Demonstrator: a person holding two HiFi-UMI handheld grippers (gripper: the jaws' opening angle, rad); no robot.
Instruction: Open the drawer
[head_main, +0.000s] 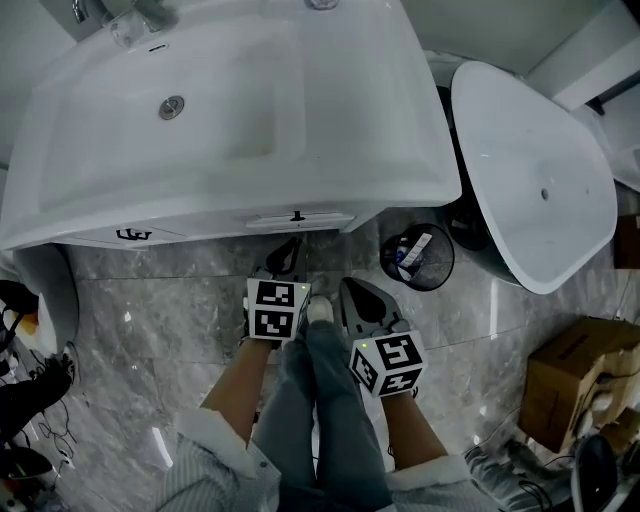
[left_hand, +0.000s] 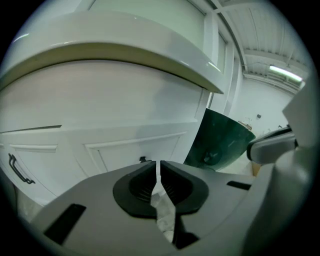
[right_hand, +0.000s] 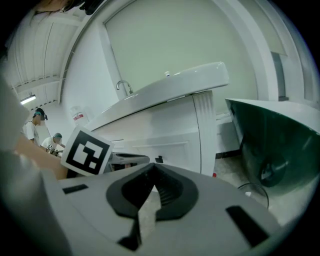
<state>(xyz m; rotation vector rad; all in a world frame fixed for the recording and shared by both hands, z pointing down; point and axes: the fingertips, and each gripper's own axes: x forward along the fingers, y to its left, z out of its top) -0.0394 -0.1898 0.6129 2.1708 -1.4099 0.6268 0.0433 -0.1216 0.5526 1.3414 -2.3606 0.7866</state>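
Note:
A white vanity cabinet stands under the sink. Its drawer front carries a small black handle, also in the left gripper view and the right gripper view. My left gripper points at that handle from a short way off, clear of it. Its jaws are shut with nothing between them. My right gripper hangs just to the right and a little further back, also shut and empty.
A second black handle sits on the cabinet door to the left. A freestanding bathtub and a black waste bin stand to the right. A cardboard box lies on the marble floor. My legs are below the grippers.

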